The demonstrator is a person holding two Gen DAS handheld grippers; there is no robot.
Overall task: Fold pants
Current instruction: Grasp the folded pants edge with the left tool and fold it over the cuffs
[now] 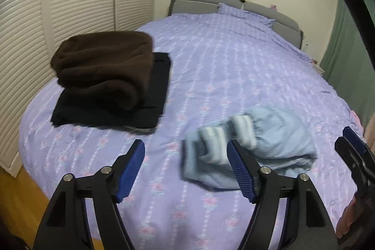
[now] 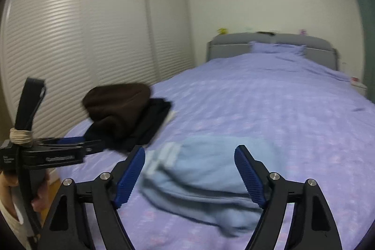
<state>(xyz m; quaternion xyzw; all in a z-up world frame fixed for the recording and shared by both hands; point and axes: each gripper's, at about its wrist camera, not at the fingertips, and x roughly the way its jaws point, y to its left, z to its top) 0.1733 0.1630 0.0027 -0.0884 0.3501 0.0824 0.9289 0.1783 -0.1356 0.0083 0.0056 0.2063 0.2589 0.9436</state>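
Covering nearly all of both views, the bed [image 1: 234, 67] in its lilac flowered cover serves as the folding place, and it lies bare beyond the clothes. The closet [image 2: 70, 43] with slatted doors runs along the bed's left side, close to the stack, and probably leaves little room to work from there. The stack [image 1: 105, 76] sits near that edge: a brown folded garment on top of a black one, likely set aside as finished. The pants [image 1: 248, 147], light blue with striped cuffs, lie in a loose fold near the foot of the bed, well apart from the stack, with no pad touching them. The left gripper [image 1: 185, 170] hangs over the pants' cuff end, fingers wide and empty. The right gripper [image 2: 189, 177] hovers above the pants too, fingers spread wide, nothing between them. Nothing blocks a move to the stack.
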